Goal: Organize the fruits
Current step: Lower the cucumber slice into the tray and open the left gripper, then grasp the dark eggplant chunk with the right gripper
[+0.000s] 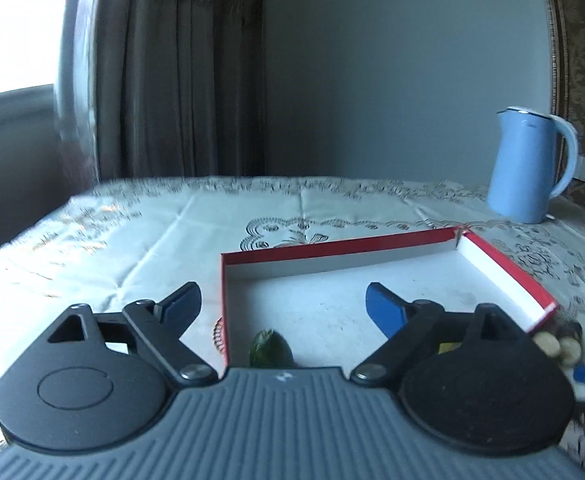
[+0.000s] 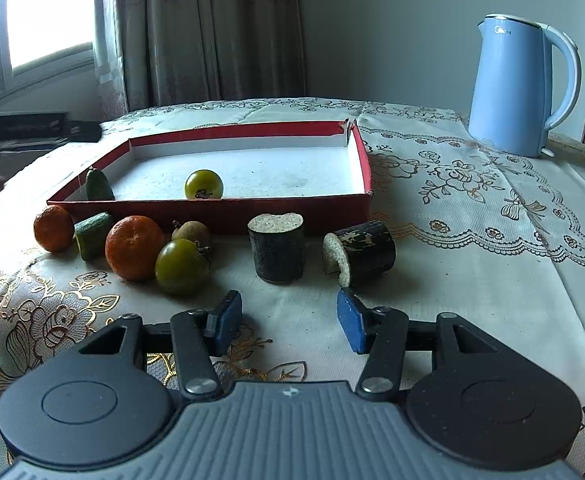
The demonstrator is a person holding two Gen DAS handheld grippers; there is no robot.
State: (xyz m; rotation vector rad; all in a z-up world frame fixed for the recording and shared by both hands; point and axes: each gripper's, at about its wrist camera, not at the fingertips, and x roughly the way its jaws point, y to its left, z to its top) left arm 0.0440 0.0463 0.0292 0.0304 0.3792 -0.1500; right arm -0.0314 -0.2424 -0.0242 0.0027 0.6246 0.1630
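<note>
A shallow red box [image 2: 220,210] with a white floor lies on the tablecloth. Inside it are a green tomato [image 2: 203,185] and a green cucumber piece [image 2: 98,186], which leans in the near left corner. In front of the box lie two oranges [image 2: 134,247] [image 2: 53,228], another cucumber piece [image 2: 92,234], a second green tomato [image 2: 182,266] and a small brown fruit [image 2: 190,232]. My left gripper [image 1: 282,306] hangs wide open over the box [image 1: 332,246], just above the cucumber piece [image 1: 270,348], holding nothing. My right gripper [image 2: 288,316] is open and empty, short of the fruit row.
Two dark cane segments [image 2: 276,248] [image 2: 360,252] stand and lie before the box. A blue kettle [image 2: 520,84] [image 1: 528,164] stands at the back right. Curtains and a window are behind the table. A dark blurred shape [image 2: 32,128] and part of a hand show at the left edge.
</note>
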